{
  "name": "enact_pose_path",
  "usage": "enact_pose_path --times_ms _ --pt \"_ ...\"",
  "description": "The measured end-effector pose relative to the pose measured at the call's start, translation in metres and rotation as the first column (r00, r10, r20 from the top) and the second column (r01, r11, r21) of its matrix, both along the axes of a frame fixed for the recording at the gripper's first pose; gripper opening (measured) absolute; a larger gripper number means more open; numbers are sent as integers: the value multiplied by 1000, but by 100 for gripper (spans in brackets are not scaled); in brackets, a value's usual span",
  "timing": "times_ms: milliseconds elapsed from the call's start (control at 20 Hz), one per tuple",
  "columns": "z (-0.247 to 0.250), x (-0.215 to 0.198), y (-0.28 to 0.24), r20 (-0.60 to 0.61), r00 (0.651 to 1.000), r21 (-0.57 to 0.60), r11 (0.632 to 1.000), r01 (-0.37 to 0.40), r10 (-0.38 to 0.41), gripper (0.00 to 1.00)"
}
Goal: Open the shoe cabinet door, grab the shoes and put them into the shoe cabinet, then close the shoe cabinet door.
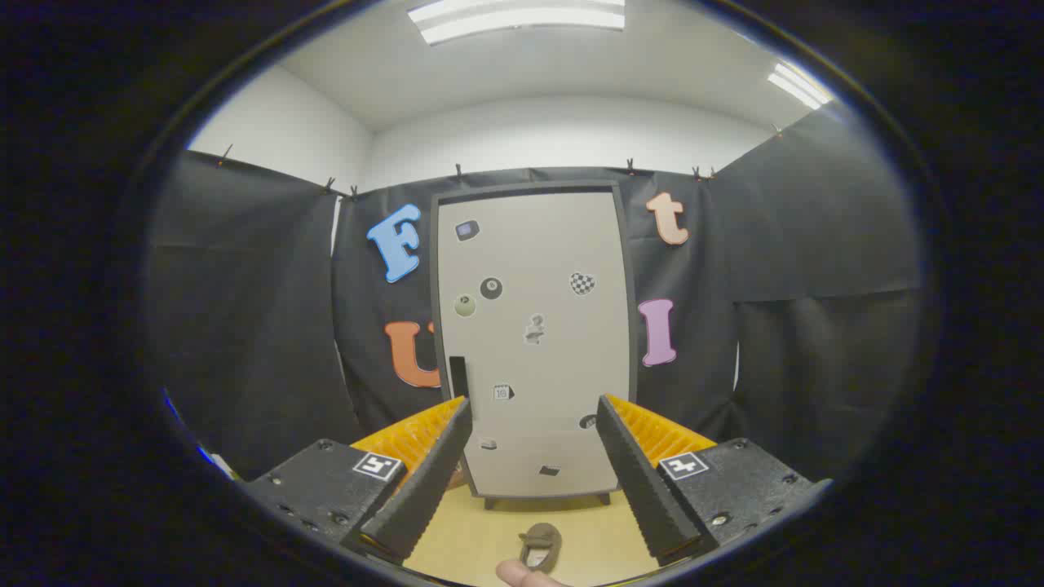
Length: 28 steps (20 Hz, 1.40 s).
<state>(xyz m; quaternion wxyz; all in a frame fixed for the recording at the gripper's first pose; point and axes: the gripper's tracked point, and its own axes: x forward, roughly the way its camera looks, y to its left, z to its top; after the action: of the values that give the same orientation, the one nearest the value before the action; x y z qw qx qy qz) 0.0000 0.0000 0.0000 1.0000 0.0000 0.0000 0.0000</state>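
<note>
A tall shoe cabinet [534, 342] stands upright against the black cloth wall, well beyond my fingers. Its pale door is shut and dotted with several small stickers; a dark slot handle [458, 377] sits at the door's left edge. On the wooden floor [481, 538], in front of the cabinet and low between my fingers, lies a small brown shoe [541, 545] with a pale insole. My gripper [534, 408] is open, its fingers spread wide with nothing between them, held back from both cabinet and shoe.
Black cloth walls close the booth on the left, right and behind the cabinet. A fingertip of a person's hand [522, 575] shows just in front of the shoe. The cabinet stands on short dark feet [603, 498].
</note>
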Motion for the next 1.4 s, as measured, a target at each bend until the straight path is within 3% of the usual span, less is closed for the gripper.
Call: enact_pose_path --times_ms 300,600,900,1400 --pt "-13 0 4 -10 1000 -16 1000 -8 7 100" --pt "-17 31 1 -14 1000 -32 999 13 -13 99" --pt "-37 86 29 -31 999 -57 998 -13 12 99" --pt "-80 212 110 -76 993 -59 994 -95 90 99"
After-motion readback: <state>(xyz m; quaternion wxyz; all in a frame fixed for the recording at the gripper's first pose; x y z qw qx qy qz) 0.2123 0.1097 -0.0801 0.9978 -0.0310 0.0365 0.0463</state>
